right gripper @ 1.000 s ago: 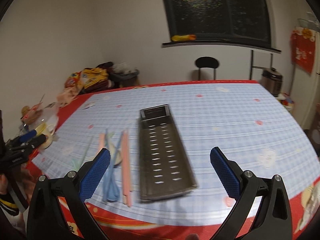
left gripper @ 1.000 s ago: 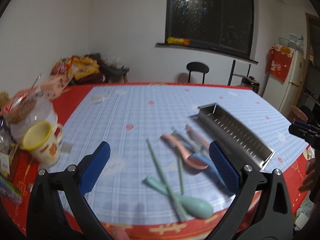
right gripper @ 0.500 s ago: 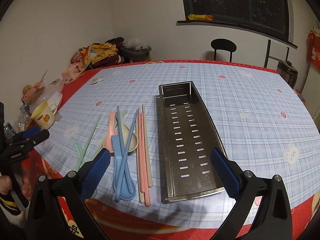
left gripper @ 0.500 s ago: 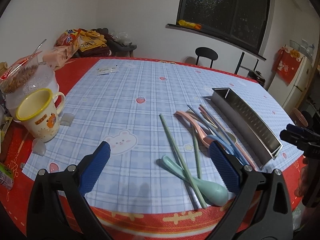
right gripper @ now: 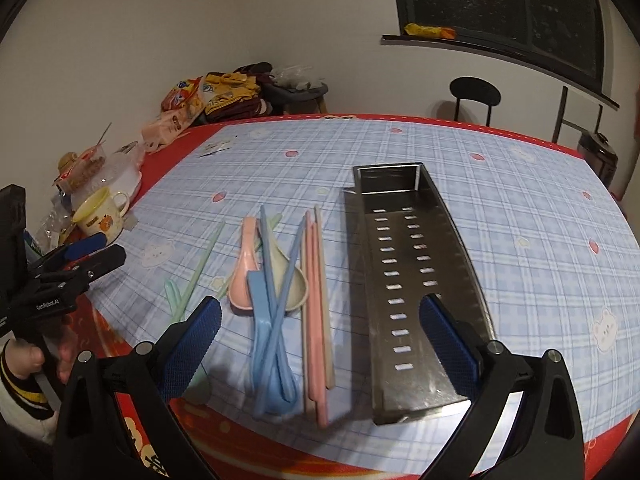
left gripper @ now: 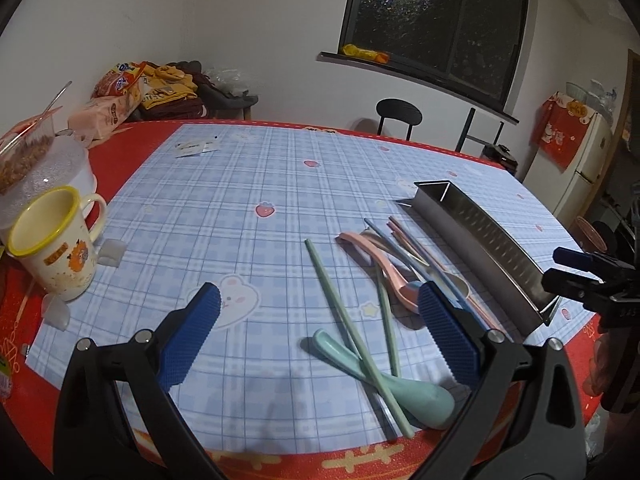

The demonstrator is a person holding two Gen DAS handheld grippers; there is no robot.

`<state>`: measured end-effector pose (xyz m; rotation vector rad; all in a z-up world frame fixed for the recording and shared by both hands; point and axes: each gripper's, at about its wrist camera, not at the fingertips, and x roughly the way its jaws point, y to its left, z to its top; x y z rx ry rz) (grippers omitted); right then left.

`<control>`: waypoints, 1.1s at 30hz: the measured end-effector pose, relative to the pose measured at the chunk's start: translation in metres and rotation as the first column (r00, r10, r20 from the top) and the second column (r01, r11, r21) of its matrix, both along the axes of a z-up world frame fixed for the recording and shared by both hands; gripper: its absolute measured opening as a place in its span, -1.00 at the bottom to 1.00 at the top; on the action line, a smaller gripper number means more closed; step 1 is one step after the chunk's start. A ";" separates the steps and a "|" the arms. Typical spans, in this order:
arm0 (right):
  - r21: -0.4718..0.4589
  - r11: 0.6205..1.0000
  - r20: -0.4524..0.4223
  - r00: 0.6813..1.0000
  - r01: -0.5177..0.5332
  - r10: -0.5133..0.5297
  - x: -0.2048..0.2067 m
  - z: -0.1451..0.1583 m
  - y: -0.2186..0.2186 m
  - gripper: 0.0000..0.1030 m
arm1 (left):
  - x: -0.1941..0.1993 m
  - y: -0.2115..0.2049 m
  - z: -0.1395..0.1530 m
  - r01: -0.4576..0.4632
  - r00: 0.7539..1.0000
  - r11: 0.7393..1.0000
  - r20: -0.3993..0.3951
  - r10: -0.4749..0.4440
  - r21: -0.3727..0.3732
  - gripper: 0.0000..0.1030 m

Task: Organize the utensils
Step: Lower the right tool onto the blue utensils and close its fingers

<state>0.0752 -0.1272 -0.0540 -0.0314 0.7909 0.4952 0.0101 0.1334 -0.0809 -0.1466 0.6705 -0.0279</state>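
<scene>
Partly, the green spoon (right gripper: 173, 296) hides behind the right tongs (right gripper: 316, 344).

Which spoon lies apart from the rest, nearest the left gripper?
The green spoon, crossed by a green chopstick, just ahead of the left gripper. The pink spoon, beige spoon and blue spoon cluster beside the metal tray.

Blue-and-white plaid tablecloth (left gripper: 248, 184) with small strawberries and white bear faces, bordered in red with gold motifs. Mint-green spoon (left gripper: 404, 388) and mint-green chopsticks (left gripper: 352, 332). Pink spoon (right gripper: 244, 272), beige spoon (right gripper: 294, 286), sky-blue spoon (right gripper: 272, 368) and sky-blue chopsticks (right gripper: 286, 280). Pink chopsticks (right gripper: 314, 312) beside a beige pair. Silvery steel tray (right gripper: 412, 280) with rows of slots. Cream mug (left gripper: 50, 246), yellow-rimmed, with an orange cartoon animal. Blue ribbed pads (left gripper: 192, 338) on black gripper fingers.
</scene>
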 end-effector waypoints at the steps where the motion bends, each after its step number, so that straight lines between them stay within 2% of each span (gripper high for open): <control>1: 0.000 1.000 0.000 1.000 -0.004 0.004 0.001 0.000 0.002 0.83 | 0.001 0.001 0.000 0.001 1.000 1.000 0.002 -0.001 0.000 0.89; 5: 0.005 1.000 -0.006 1.000 -0.022 0.022 0.008 -0.002 0.012 0.73 | 0.004 0.002 -0.001 0.009 1.000 1.000 0.010 -0.009 -0.002 0.88; 9: 0.014 0.999 -0.025 0.999 -0.028 0.029 0.014 -0.008 0.018 0.41 | 0.008 0.003 -0.004 0.005 0.999 1.000 0.036 -0.005 0.007 0.82; 10: 0.012 1.000 -0.028 0.999 -0.027 0.027 0.016 -0.009 0.020 0.30 | 0.011 0.004 -0.005 0.005 0.999 1.000 0.033 -0.005 -0.010 0.71; 11: 0.013 0.999 -0.033 0.999 -0.029 0.030 0.017 -0.011 0.022 0.25 | 0.013 0.005 -0.006 0.008 1.000 1.000 0.029 -0.007 -0.027 0.50; 12: 0.017 0.999 -0.039 0.999 -0.034 0.034 0.018 -0.013 0.024 0.15 | 0.017 0.005 -0.009 0.012 1.000 0.999 0.017 -0.011 -0.047 0.43; 19: -0.020 0.999 -0.063 0.997 -0.041 0.039 0.023 -0.029 0.038 -0.53 | 0.026 -0.009 -0.022 0.041 0.999 0.997 -0.009 -0.042 -0.060 0.19; 24: -0.046 0.997 -0.087 0.995 -0.061 0.056 0.024 -0.042 0.048 -0.65 | 0.027 -0.011 -0.034 0.046 0.998 0.996 -0.030 -0.049 -0.076 0.14; 33: -0.064 0.997 -0.119 0.992 -0.052 0.045 0.021 -0.058 0.049 -0.65 | 0.025 -0.016 -0.045 0.074 0.996 0.994 -0.051 -0.078 -0.083 0.14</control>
